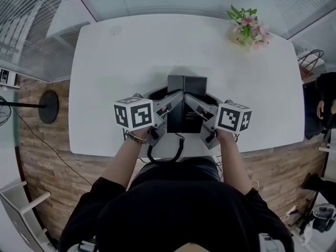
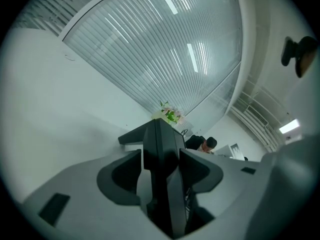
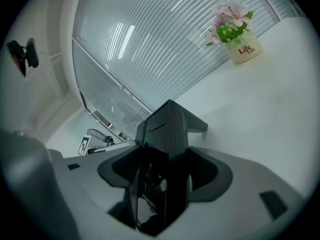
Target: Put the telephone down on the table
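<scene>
The left gripper (image 2: 160, 156) is clamped on the telephone (image 2: 161, 134). Its two jaws press on the flat faces of the black body, which shows edge-on between them. The right gripper (image 3: 162, 161) is clamped the same way on the telephone (image 3: 170, 126) from the opposite side.

In the head view the left gripper (image 1: 177, 95) and the right gripper (image 1: 189, 98) converge on the telephone (image 1: 194, 85). It is over the near middle of the white table (image 1: 157, 46), close to the near edge. Whether its base touches the top I cannot tell. Its coiled cord (image 1: 176, 150) loops off that near edge toward the person's body.

Ahead and to both sides the tabletop stretches wide, out to rounded corners. A flower pot (image 1: 248, 28) stands near the far right corner, well apart from the telephone. A glass wall with blinds (image 2: 150, 49) runs beyond the far edge. To the left of the table, a round stand base (image 1: 48, 107) sits on the wooden floor (image 1: 42, 161), apart from the table's left edge.
</scene>
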